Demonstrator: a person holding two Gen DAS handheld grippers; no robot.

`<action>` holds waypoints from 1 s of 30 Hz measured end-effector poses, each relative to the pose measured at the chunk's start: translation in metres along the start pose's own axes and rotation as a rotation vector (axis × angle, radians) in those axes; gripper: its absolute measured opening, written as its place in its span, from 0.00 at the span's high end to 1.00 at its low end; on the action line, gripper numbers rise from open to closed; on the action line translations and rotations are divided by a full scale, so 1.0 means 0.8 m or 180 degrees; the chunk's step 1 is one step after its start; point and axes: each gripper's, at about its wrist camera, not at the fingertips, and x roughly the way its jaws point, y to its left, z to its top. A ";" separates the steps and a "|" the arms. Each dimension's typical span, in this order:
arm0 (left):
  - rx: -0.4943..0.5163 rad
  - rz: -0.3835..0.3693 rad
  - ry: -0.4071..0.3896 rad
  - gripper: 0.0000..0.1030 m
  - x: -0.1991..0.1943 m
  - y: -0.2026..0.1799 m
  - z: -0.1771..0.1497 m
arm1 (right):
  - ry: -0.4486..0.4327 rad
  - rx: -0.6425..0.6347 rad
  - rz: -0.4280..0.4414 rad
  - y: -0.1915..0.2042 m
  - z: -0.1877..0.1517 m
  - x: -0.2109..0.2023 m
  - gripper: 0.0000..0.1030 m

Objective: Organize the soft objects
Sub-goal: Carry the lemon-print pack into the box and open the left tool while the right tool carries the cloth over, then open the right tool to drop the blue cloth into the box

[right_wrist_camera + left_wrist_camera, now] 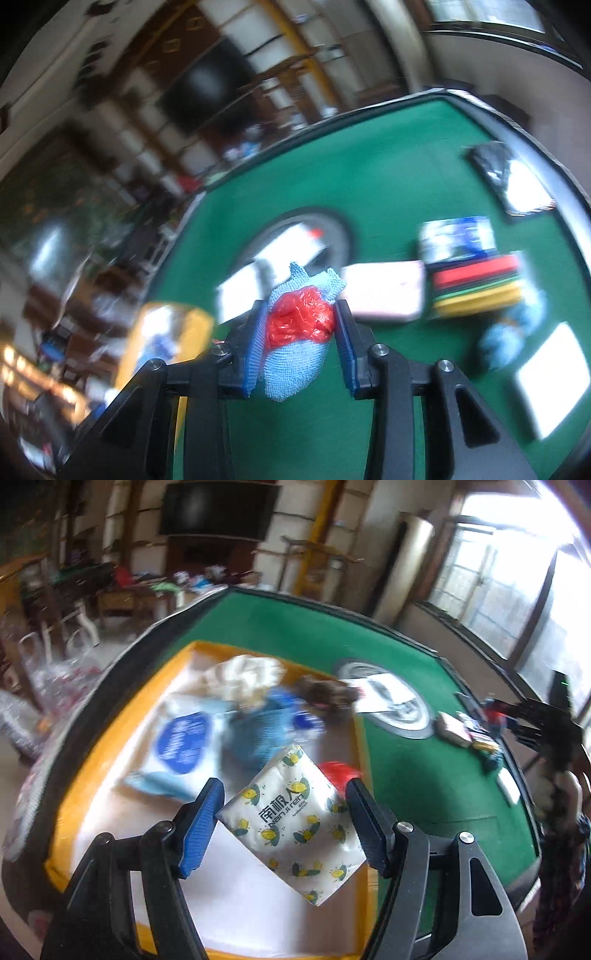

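In the left wrist view my left gripper (284,794) hangs over the yellow-rimmed tray (110,734) with a white lemon-print tissue pack (295,827) between its fingers; whether the pads press on it is unclear. The tray holds a white-and-blue wipes pack (181,738), a blue cloth (255,731), a white cloth (243,675), a brown soft thing (325,694) and a red thing (338,771). In the right wrist view my right gripper (299,314) is shut on a light blue cloth (295,365) wrapped around red plastic (299,319), held above the green table (388,173).
On the green table in the right wrist view lie a pink pad (384,291), a stack of coloured sponges (480,288), a blue-white pack (458,236), a dark pouch (495,162), white cards (550,376) and a blue cloth (513,332). The tray (199,325) shows at left.
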 end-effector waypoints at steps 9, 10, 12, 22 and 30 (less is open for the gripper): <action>-0.0248 0.0533 0.0413 0.34 0.044 0.061 -0.006 | 0.0507 -0.0644 0.0553 0.138 -0.072 0.068 0.68; -0.0290 0.0563 0.0442 0.33 0.051 0.067 -0.004 | 0.0554 -0.0709 0.0600 0.152 -0.079 0.074 0.68; -0.0379 0.0613 0.0514 0.33 0.061 0.075 0.002 | 0.0620 -0.0828 0.0664 0.173 -0.091 0.085 0.68; -0.0782 0.0535 0.0341 0.33 0.060 0.108 0.031 | 0.1102 -0.1250 0.0821 0.277 -0.161 0.154 0.68; -0.1095 0.0187 -0.0094 0.31 -0.010 0.123 0.007 | 0.1337 -0.1620 0.0546 0.319 -0.208 0.216 0.67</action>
